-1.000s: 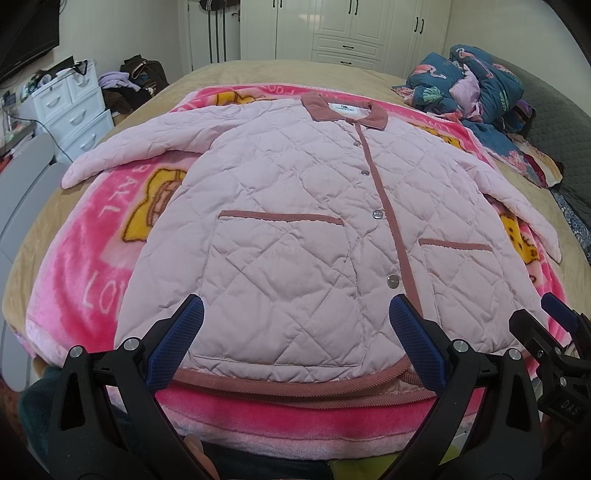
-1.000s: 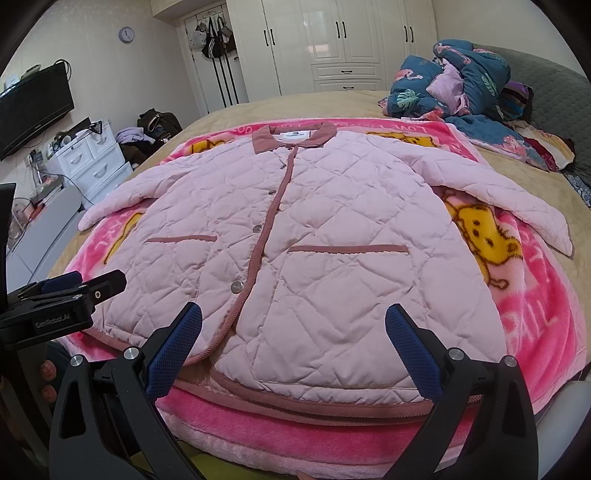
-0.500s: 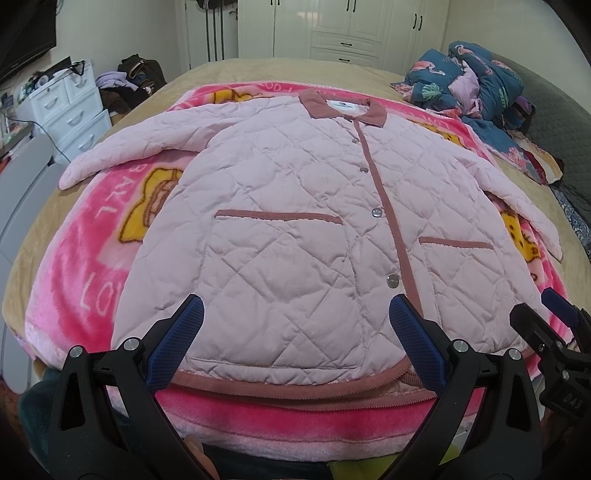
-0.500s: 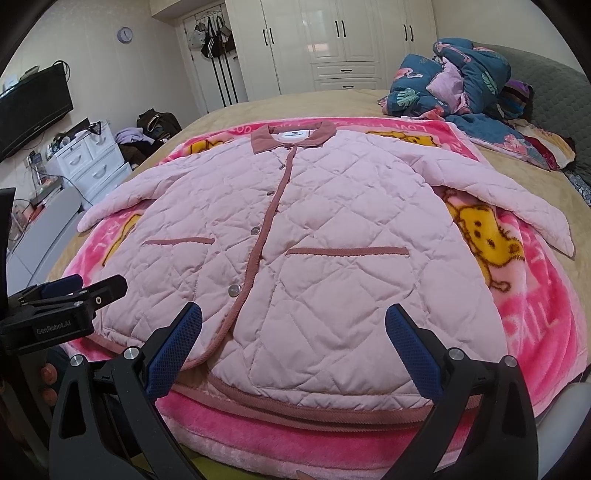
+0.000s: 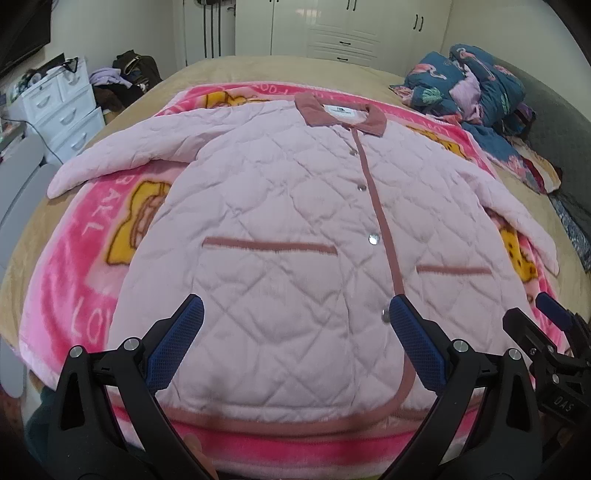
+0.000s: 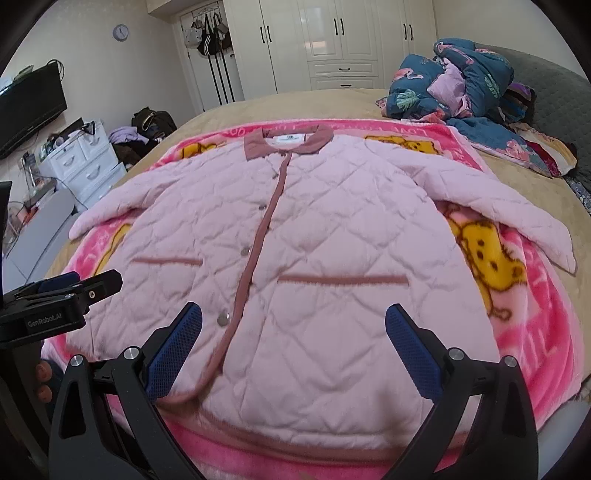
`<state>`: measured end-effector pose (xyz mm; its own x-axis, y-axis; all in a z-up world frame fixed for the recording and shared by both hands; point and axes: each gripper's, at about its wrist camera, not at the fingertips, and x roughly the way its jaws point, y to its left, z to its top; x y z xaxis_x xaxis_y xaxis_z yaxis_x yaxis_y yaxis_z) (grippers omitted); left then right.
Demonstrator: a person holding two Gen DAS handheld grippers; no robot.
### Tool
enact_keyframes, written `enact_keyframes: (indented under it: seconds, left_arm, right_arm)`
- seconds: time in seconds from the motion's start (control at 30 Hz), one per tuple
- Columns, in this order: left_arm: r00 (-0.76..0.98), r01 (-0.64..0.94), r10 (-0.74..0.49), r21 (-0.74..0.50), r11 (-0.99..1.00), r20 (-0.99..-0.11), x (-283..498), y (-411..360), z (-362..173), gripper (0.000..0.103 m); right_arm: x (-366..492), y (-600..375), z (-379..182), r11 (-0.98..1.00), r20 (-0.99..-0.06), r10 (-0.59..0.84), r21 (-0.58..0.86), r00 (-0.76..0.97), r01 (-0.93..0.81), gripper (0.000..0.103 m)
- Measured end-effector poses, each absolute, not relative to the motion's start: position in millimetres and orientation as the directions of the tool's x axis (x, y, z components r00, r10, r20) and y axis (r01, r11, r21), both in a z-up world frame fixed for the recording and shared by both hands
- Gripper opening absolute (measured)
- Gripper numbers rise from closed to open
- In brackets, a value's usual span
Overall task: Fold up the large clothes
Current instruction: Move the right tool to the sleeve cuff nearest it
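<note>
While both grippers hover at the hem, the scene reads:
Left gripper (image 5: pixel 295 332): jaws spread wide, holding nothing, at 6 o'clock of the jacket.
Jacket (image 5: pixel 295 229): pink, quilted, buttoned, flat on the blanket (image 5: pixel 74 280), collar at 12 o'clock, sleeves spread toward 9 and 3 o'clock.
Right gripper (image 6: pixel 293 332): jaws released, empty, above the hem.

White wardrobes (image 6: pixel 343 44) line the far wall behind a tan bed (image 6: pixel 280 107) (wall clock (image 6: pixel 120 32) upper left), white drawers (image 6: pixel 86 162) alongside.
</note>
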<state>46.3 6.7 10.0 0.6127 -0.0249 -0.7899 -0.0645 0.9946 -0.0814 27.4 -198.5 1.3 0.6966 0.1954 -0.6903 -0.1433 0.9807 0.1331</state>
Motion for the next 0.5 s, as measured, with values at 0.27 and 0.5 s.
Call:
enact_keyframes:
  seconds: [0.27, 0.5]
  left_arm:
    - [0.625, -0.061, -0.032, -0.09, 0.994, -0.78, 87, 4, 29, 0.094]
    - [0.632, -0.035, -0.041, -0.081, 0.996, -0.774, 128, -8, 41, 0.094]
  right_arm:
    - [69, -203, 16, 0.979, -0.669, 0.202, 0.139, 0.715, -0.146, 0.099]
    - [112, -213, 21, 0.978, -0.672, 0.204, 0.169, 0.712, -0.122, 0.099]
